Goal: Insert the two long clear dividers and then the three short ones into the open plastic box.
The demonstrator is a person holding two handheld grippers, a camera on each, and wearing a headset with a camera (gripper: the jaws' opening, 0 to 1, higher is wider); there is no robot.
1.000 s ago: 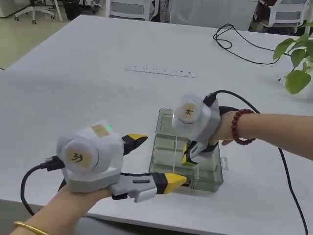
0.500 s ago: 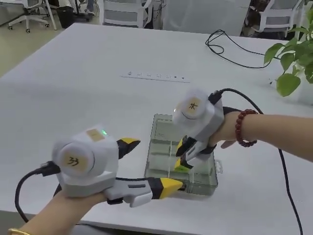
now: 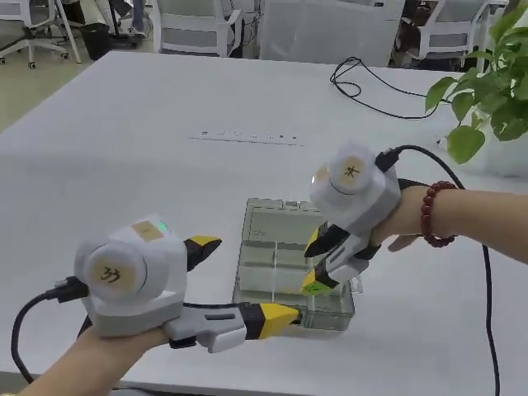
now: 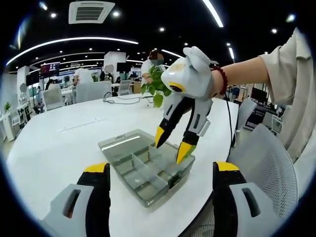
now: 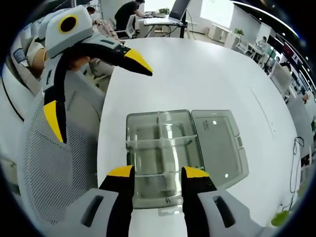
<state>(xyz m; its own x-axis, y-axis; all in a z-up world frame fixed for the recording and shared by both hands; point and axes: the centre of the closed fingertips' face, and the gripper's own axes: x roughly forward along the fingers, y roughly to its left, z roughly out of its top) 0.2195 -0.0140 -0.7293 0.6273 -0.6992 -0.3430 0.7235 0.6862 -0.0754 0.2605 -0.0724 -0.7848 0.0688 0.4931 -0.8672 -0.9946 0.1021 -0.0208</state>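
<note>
- The white surface point(image 3: 124, 165) carries the work; the open plastic box point(image 3: 264, 272) sits close to its near edge, with its lid point(image 5: 217, 143) folded out flat beside the base.
- The left gripper point(image 3: 245, 278) hangs at the near edge of the surface, just short of the box; its jaws are spread wide with nothing between them.
- The right gripper point(image 3: 313, 266) points down over the right part of the box; its jaws are parted, and the right gripper view shows the box floor between them; I see nothing held, though a clear piece would be hard to make out.
- Clear dividers point(image 5: 159, 142) already stand in the base, crossing each other and cutting it into compartments; how many are long and how many short I cannot count for sure.
- No loose divider lies on the surface around the box.
- Judgement: the task looks to be at or near its last step, the short dividers; the right gripper seems to be at the point of letting one go or checking it.
- The next move likely calls for confirming that each divider sits fully down in its slots, pressing gently with a jaw tip on any that rides high; the left gripper could steady the box wall meanwhile.
</note>
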